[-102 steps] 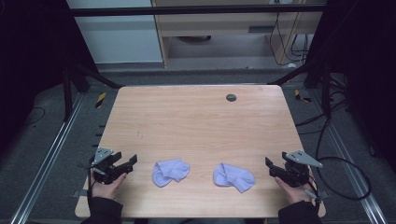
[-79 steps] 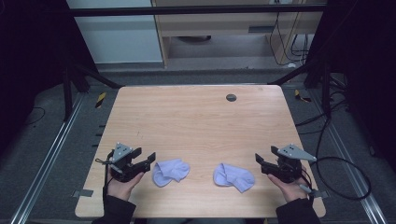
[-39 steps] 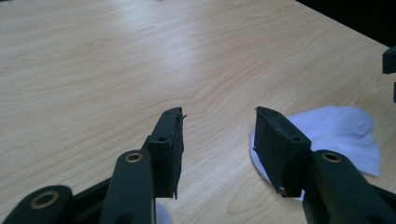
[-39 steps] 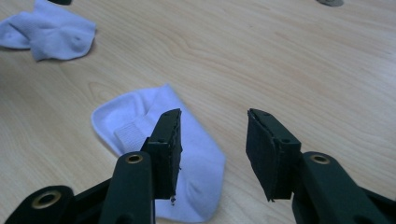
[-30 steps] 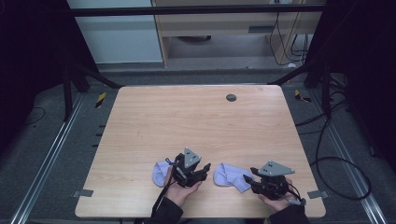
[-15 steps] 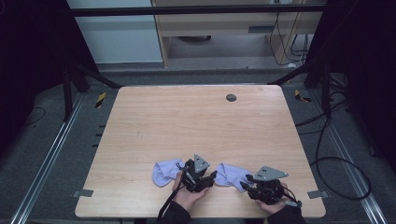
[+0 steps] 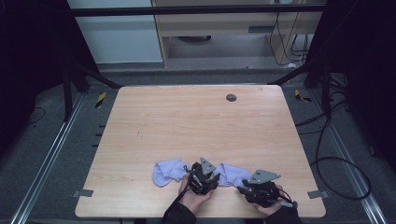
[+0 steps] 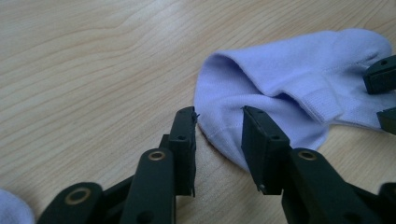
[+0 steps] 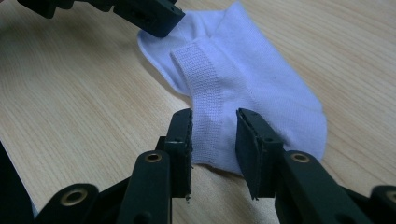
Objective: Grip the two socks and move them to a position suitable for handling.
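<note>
Pale lilac ankle sock (image 9: 243, 88) flat on the wooden table's near edge (ribbed cuff folded over)

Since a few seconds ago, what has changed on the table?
Both came inward from the table's edges to the right sock: left hand-held gripper and right hand-held gripper each straddle an end, jaws just closing, neither gripping yet. Both socks, including the left sock, stayed put.

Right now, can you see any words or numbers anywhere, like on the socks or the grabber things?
None: no words or numbers can be read.
The right sock is plain lilac cloth with a ribbed cuff.
The left sock is plain too.
The black jaws of the left gripper and right gripper carry only screws.
</note>
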A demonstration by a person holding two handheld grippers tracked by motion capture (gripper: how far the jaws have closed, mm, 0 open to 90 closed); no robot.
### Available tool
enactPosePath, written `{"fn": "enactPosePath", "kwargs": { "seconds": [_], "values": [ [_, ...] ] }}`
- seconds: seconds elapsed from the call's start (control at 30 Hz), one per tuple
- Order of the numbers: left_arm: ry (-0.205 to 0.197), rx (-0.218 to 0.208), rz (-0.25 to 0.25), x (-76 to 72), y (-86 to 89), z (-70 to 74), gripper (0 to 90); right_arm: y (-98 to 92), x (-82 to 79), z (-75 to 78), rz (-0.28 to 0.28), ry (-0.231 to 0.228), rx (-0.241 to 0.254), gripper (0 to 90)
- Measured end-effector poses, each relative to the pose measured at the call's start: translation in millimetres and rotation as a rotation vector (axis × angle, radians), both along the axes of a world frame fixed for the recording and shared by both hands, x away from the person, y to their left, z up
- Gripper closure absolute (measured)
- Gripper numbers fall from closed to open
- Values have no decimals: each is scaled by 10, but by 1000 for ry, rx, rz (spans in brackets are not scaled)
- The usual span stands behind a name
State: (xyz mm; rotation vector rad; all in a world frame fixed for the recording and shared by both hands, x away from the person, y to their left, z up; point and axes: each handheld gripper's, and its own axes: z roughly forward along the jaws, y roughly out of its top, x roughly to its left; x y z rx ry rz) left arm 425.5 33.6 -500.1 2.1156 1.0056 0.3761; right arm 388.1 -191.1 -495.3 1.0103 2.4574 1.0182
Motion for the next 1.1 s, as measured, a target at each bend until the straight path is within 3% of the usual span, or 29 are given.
{"fn": "enactPosePath", "kwargs": {
  "seconds": [0.3, 0.47, 0.53, 0.67, 0.8, 1.1],
  "values": [
    [15, -13, 6, -10, -19, -13, 798, 6, 27, -10, 13, 64, 33, 826],
    [24, -26, 8, -7, -18, -13, 863, 5, 35, 5, 1, 71, 39, 853],
    [24, -28, 4, -5, -17, -13, 871, -7, 27, 36, -3, 64, 62, 854],
    [26, -31, -1, -3, -12, -10, 876, -57, 21, 165, -20, 5, 138, 854],
    [24, -27, -5, -1, -11, -12, 878, -105, 51, 278, -79, -58, 203, 853],
    [31, -31, -13, 5, -4, -12, 880, -169, 275, 331, -238, -114, 230, 852]
  ]
}}
